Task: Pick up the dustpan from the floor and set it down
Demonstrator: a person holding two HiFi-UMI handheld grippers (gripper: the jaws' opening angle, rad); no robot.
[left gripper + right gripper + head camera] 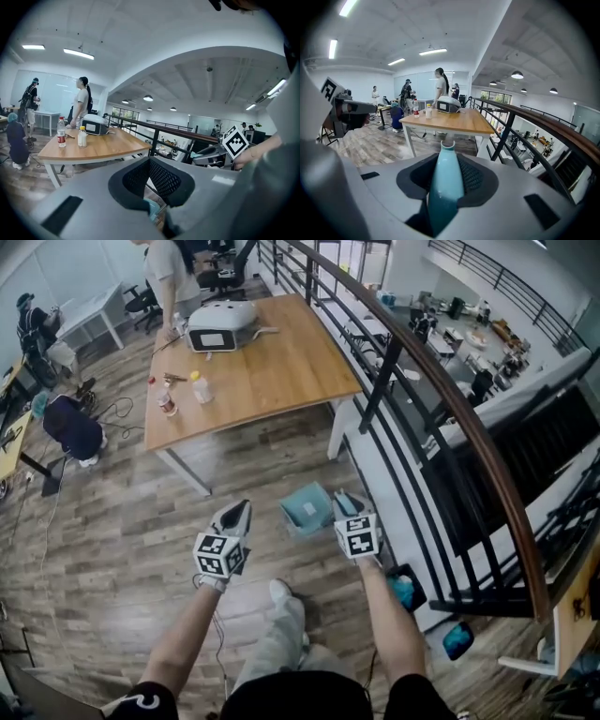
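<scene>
1. Right gripper (344, 502) first: its fingers (477, 174) are clenched on the pale teal handle (446, 183) of the teal plastic dustpan (306, 507). The handle runs straight out between them and past their tips.
2. The dustpan's square pan sits just beyond those fingertips and a touch to their left, low over the grey-brown plank floor (112, 521). Whether it touches the boards, I can't tell from here.
3. Over to the left gripper (240, 512): its fingers (165, 178) are closed tip to tip, with nothing gripped between them.
4. The two grippers are side by side, near each other but apart. The pan lies ahead, between the two sets of fingertips and closer to the right ones.
5. Further ahead of both sets of fingers stands the long light-wood desk (272, 371) on white legs.
6. On the desk there's a white boxy appliance (220, 326) at the far end, and nearer the fingers a white bottle with a yellow cap (200, 387) beside a red-labelled bottle (167, 401).
7. To the right of the right fingers runs the black metal railing with a brown wooden handrail (450, 409), close alongside the dustpan.
8. Beyond the desk's far end, a person in a light top (169, 273) stands next to the appliance.
</scene>
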